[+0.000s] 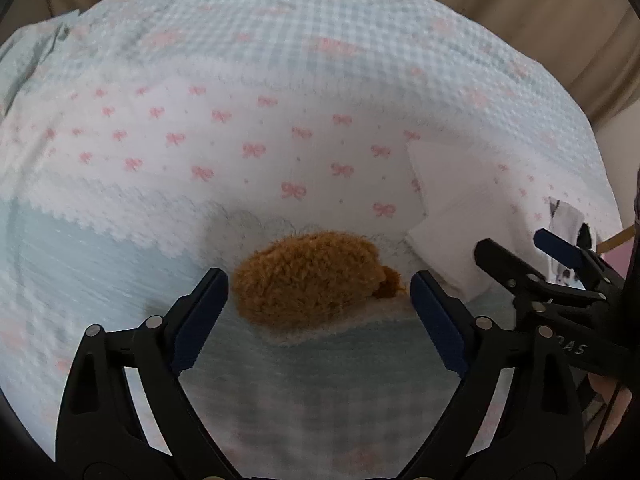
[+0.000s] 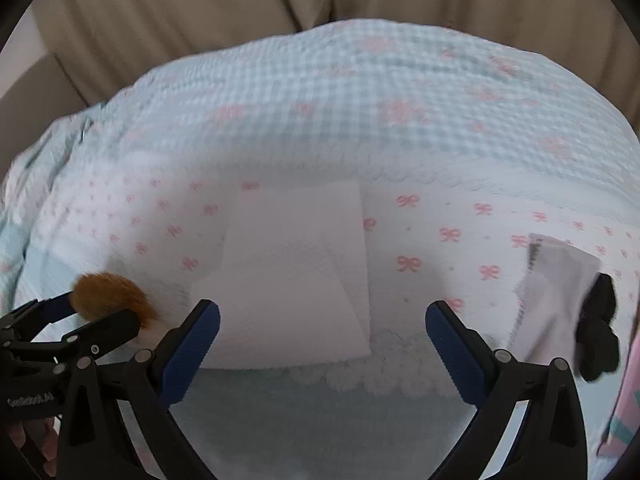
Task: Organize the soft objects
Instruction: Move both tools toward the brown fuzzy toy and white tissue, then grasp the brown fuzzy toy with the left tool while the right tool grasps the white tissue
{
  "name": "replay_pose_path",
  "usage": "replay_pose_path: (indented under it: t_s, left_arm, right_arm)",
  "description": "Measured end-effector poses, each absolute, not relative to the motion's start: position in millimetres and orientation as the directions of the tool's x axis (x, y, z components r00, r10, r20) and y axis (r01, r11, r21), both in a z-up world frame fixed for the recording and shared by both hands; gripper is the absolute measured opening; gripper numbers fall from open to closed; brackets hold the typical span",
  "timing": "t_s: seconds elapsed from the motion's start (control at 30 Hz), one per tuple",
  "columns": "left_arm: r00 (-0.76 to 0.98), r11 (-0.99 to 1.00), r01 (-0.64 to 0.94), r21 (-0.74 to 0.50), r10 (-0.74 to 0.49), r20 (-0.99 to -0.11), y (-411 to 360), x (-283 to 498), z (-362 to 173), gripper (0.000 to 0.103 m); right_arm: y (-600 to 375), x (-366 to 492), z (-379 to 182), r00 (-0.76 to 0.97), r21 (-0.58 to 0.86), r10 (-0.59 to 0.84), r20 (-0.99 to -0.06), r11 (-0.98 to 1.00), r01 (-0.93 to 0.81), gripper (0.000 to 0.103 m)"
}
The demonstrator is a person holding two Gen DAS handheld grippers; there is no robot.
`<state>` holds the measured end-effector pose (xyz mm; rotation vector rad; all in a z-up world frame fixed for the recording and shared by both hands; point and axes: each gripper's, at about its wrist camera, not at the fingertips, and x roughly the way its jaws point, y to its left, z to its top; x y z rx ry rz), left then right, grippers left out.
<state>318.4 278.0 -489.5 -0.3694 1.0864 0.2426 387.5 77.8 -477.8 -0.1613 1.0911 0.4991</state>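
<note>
nearest in the left wrist view, the left hand-held gripper shows black plastic arms with round rivets and ribbed dark blue pads. it is released, its jaws spread wide. just ahead of the pads, in the gap between them but touching neither, lies a brown plush toy, a rounded lump of curly, woolly pile with a small darker tuft at its right end. it rests on a bedspread that is smooth pale teal close by, then white with small pink bows behind a scalloped lace edge, then a puffy teal-and-white check further off.

to the right of the left hand-held gripper, the right hand-held gripper is of the same black and blue build and is also released, nothing between its jaws. just beyond its pads lies a white folded cloth, flat and roughly rectangular, with a faint waffle texture and one corner lapped over. to the right of that gripper sits a grey-white flat item with a jagged left edge and a black shape on its right side; what it is cannot be told. a pink strip shows at the far right edge.

farthest off, beyond the bedspread, hang beige curtains in soft vertical folds.
</note>
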Motion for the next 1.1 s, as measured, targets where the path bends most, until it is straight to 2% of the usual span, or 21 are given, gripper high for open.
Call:
replay_pose_path:
  t_s: [0.1,0.13,0.27,0.33,0.4,0.6,0.67,0.83,1.1]
  left_arm:
    - [0.468,0.916,-0.368,-0.161,0.033,-0.883,275,320,-495,0.086]
    - [0.471,0.919,-0.363,-0.154,0.039,-0.881,274,321,-496,0.081]
    - [0.466,0.921,-0.363,-0.139,0.05,-0.884,275,323,-500,0.074]
    - [0.471,0.932,-0.34,-0.124,0.055,-0.88,270,321,-499,0.07]
    - [0.476,0.939,-0.324,-0.116,0.055,-0.878,268,319,-498,0.067]
    - [0.49,0.941,-0.31,-0.132,0.04,-0.871,269,313,-495,0.058]
    - [0.497,0.94,-0.311,-0.138,0.037,-0.867,270,312,-489,0.057]
    - [0.519,0.945,-0.3,-0.128,0.05,-0.853,274,310,-469,0.057]
    - [0.55,0.948,-0.291,-0.128,0.056,-0.833,274,308,-421,0.057]
  right_arm:
    - [83,389,-494,0.344,0.118,0.313,-0.885,0.867,-0.485,0.099]
    - [86,388,-498,0.342,0.113,0.311,-0.887,0.864,-0.491,0.099]
    - [90,381,-499,0.376,0.08,0.308,-0.874,0.855,-0.513,0.09]
    - [90,378,-498,0.381,0.08,0.314,-0.87,0.851,-0.519,0.081]
    - [95,372,-495,0.384,0.069,0.32,-0.866,0.837,-0.542,0.064]
    - [110,365,-491,0.354,0.082,0.351,-0.867,0.802,-0.592,0.022]
    - [114,365,-488,0.337,0.103,0.366,-0.868,0.795,-0.598,0.013]
    - [115,364,-476,0.345,0.126,0.371,-0.862,0.817,-0.563,0.012]
    - [105,362,-423,0.393,0.131,0.379,-0.838,0.838,-0.529,0.012]
